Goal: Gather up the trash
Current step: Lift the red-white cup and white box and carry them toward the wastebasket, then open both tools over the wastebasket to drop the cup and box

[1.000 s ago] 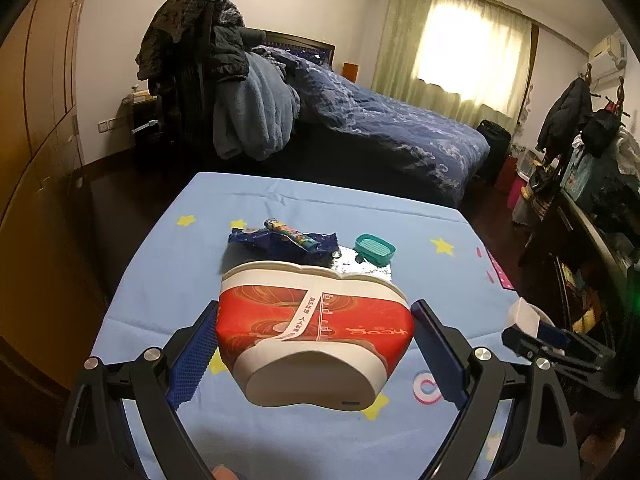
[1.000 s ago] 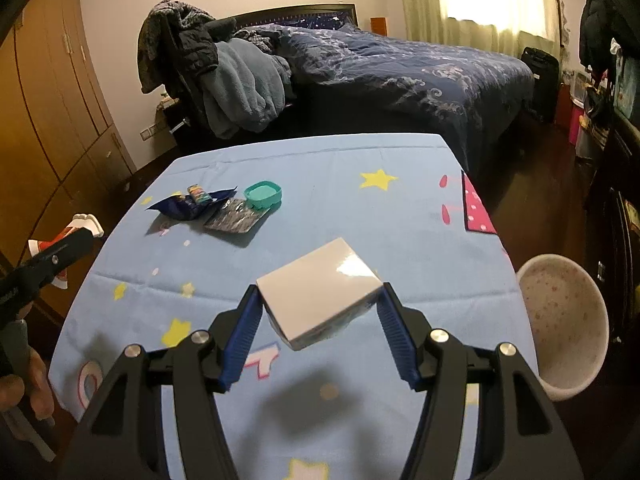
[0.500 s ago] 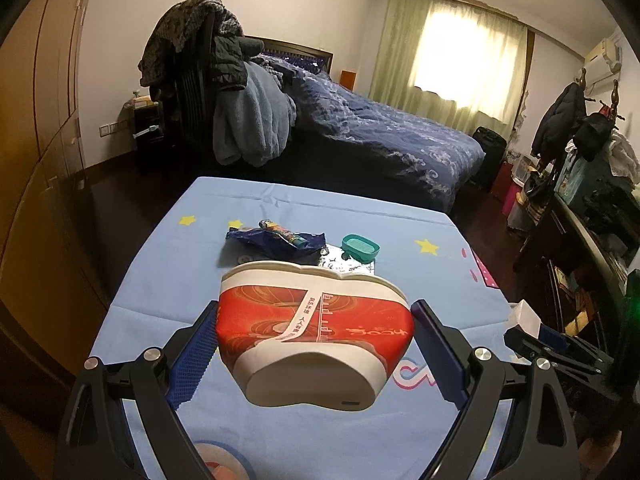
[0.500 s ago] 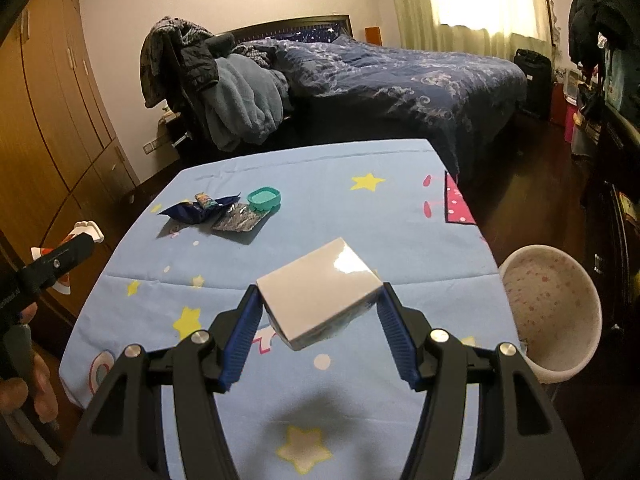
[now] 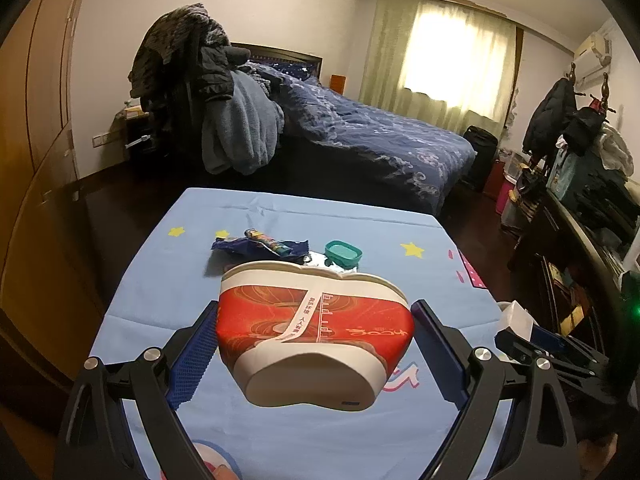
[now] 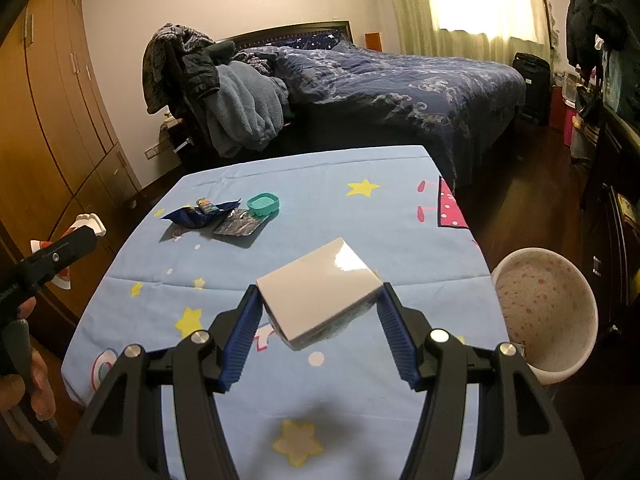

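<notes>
Red paper cup [image 5: 316,332] clamped in left gripper [image 5: 314,354], white box [image 6: 320,292] pinched by right gripper [image 6: 318,330], above table [image 6: 360,216]

Cup [image 5: 316,332] hides table [image 5: 168,280] behind it and near edge of foil pack [image 5: 340,266]. Cup print too small to read. Box [image 6: 320,286] underside hidden. Bin [image 6: 548,312] near rim hidden behind right gripper [image 6: 320,340]. Person's left hand [image 6: 24,392] cut off by left edge. Wrapper [image 6: 200,214] print unreadable.
</notes>
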Motion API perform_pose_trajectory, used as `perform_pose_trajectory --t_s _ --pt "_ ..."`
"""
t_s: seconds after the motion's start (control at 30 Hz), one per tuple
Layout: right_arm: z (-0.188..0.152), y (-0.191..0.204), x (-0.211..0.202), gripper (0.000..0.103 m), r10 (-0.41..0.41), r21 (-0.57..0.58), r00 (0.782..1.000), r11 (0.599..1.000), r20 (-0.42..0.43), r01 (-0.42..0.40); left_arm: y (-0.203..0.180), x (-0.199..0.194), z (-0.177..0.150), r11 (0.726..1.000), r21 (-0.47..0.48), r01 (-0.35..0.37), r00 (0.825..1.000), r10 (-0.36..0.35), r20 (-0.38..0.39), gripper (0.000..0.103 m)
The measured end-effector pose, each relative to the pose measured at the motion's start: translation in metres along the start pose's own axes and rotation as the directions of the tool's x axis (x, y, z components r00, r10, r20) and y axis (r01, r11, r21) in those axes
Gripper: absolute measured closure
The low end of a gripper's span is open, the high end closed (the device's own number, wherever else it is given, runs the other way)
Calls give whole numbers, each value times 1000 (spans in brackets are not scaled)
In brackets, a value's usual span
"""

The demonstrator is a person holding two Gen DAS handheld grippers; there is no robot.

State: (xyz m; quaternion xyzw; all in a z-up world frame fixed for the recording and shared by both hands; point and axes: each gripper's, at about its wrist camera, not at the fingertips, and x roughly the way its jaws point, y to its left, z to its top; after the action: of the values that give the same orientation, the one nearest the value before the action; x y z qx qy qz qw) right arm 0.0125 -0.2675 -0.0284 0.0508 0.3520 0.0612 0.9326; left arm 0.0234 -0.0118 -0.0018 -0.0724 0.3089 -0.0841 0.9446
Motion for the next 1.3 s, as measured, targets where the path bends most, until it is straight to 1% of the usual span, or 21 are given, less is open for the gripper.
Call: perform_pose_trajectory --t_s 0.23,0.5,0.63,0.77,0.9,1.03,1.1,1.13,1.23,1.3 --pt "-2 -10 -2 43 2 16 1000 1000 5 -2 -11 8 1 1000 19 12 1000 -11 -13 11" --pt "-5 -30 -5 43 -8 48 1000 999 16 7 -29 17 1 998 44 37 999 -36 -28 11" --pt "-8 -45 -6 43 -23 75 999 997 22 22 -47 27 3 995 76 65 997 -62 -43 11" --pt "-11 -70 -10 43 -61 109 998 992 30 57 -75 42 5 986 129 109 993 -102 -62 11" --pt "-14 -105 -16 43 -119 157 992 981 34 112 -112 59 8 969 180 166 985 -153 -84 11" --pt "-16 -143 -22 43 -194 192 981 964 29 185 -158 79 10 943 225 245 968 -224 -117 11" --pt "-17 -158 -24 43 -226 203 974 955 28 216 -184 89 11 922 243 302 951 -275 -140 11" --pt "-18 -167 -25 43 -240 211 970 950 26 230 -193 92 11 916 249 315 947 -285 -149 11" --pt "-20 -190 -25 43 -270 228 963 939 23 258 -228 102 10 883 287 370 927 -332 -174 11" --pt "-22 -204 -24 43 -284 242 959 932 17 271 -250 107 9 863 320 391 919 -348 -183 11"
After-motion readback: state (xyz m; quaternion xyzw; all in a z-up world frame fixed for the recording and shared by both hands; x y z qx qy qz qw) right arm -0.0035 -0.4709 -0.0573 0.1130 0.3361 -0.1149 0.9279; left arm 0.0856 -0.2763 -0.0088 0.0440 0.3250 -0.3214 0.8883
